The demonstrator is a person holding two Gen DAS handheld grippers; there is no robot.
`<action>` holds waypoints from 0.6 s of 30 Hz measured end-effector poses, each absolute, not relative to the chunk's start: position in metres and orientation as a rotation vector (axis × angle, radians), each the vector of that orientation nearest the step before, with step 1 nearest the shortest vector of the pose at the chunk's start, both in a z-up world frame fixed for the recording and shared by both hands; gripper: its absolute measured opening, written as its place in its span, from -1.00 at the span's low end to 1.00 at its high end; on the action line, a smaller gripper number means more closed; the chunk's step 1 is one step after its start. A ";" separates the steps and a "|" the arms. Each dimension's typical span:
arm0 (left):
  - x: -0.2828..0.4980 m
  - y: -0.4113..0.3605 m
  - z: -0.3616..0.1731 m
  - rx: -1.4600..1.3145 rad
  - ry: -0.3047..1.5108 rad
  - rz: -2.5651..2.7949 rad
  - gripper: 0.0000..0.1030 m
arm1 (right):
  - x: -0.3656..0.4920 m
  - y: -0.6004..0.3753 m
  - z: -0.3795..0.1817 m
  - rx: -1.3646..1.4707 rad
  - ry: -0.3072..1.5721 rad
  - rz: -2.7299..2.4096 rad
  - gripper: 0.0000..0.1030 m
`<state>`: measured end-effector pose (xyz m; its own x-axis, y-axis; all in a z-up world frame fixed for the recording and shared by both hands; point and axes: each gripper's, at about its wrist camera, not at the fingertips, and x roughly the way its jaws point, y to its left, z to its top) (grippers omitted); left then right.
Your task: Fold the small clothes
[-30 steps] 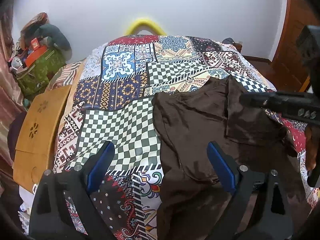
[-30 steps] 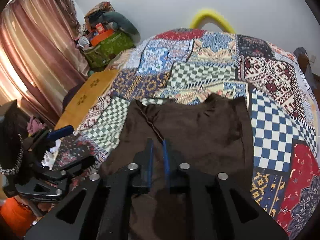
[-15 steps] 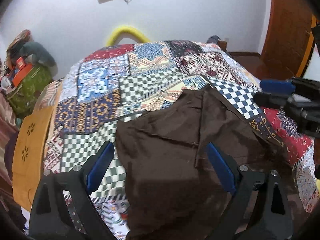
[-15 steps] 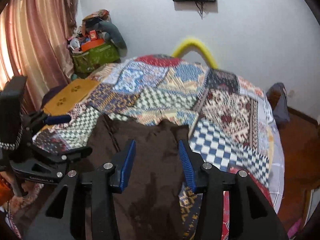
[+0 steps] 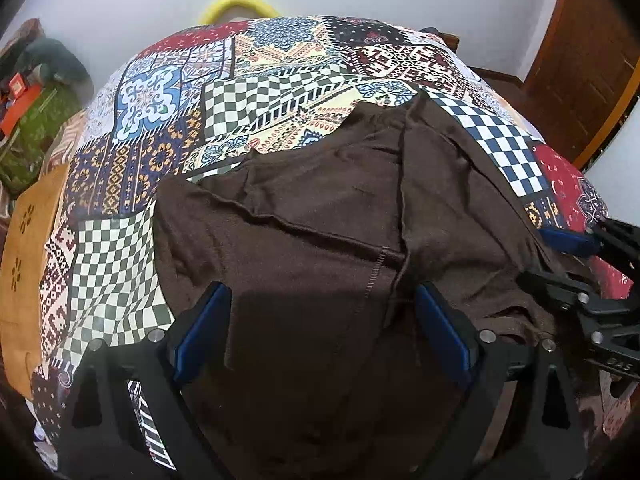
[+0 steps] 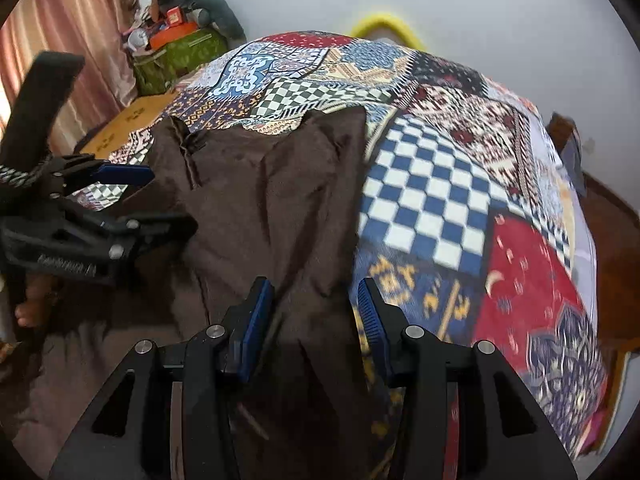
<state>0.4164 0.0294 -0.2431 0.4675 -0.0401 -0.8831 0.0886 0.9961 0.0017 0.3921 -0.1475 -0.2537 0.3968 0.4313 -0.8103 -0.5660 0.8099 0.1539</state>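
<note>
The garment (image 5: pixel 320 216) was plain dark brown. The bedspread (image 5: pixel 248 100) was patchwork: green-and-white and blue-and-white checks, red panels, blue medallions. Both tongs (image 5: pixel 320 332) (image 6: pixel 316 316) were black with blue pads (image 5: pixel 200 332).

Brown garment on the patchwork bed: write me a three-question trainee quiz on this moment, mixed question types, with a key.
1. True or false: the right gripper is shut on the brown garment.
2. Multiple choice: the brown garment lies on A) a bare wooden table, B) the patchwork bedspread, C) the floor.
3. Fill in: the left gripper has blue pads and its jaws are ____.

Key: 1 false, both fingers stand apart over the cloth edge; 2 B; 3 open.
</note>
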 end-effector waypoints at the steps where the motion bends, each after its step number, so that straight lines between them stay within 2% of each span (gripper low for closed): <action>1: 0.415 0.029 -0.242 0.052 1.081 -0.075 0.83 | 0.389 -0.151 -0.253 -0.151 0.978 0.634 -0.19; 7: 0.393 0.032 -0.221 0.096 1.053 -0.055 0.83 | 0.367 -0.173 -0.236 -0.114 0.978 0.598 -0.19; 16: 0.321 0.056 -0.146 0.068 0.930 -0.032 0.83 | 0.309 -0.193 -0.167 -0.103 0.855 0.581 -0.17; 18: 0.301 0.065 -0.132 0.062 0.906 -0.022 0.83 | 0.294 -0.195 -0.155 -0.116 0.824 0.570 0.04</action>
